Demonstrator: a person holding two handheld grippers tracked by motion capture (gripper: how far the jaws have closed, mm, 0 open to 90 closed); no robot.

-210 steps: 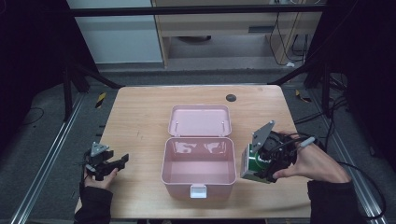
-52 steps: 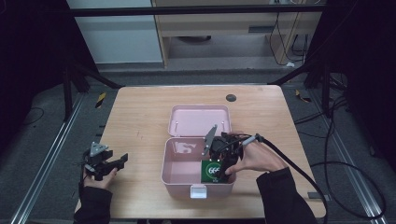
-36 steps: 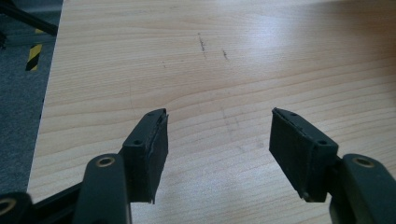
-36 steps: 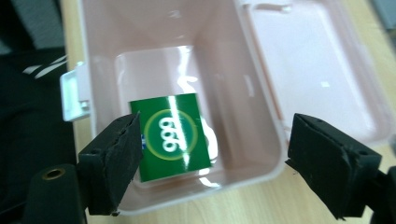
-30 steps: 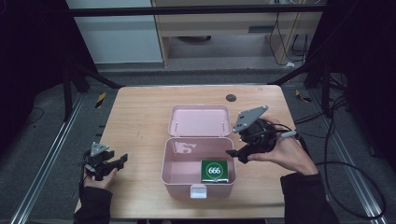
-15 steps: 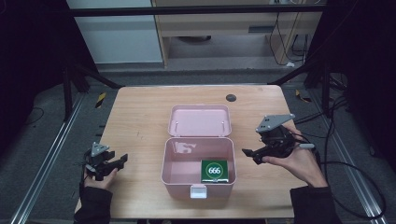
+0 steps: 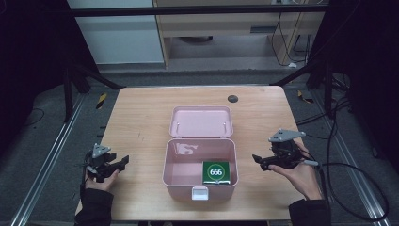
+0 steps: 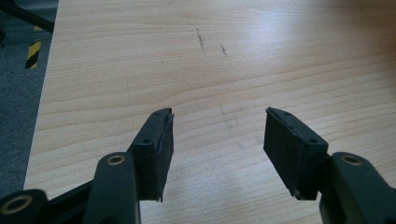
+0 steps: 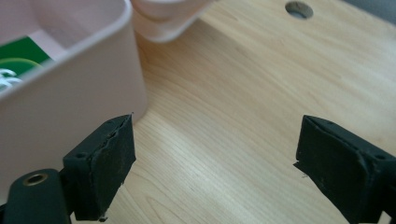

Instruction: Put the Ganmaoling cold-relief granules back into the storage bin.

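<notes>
A green packet marked 666 lies inside the open pink box at mid-table. The right gripper hovers just right of the box, jaws apart and empty; the left gripper rests near the table's left edge, jaws apart

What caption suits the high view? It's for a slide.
Green packet lies in the open pink box; both open grippers, left and right, flank it.

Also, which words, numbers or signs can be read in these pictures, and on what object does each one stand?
"666": white digits inside a white ring on the green packet lying in the open pink box.
In the right gripper view the same print on the packet is cut off and blurred, not readable.
</notes>
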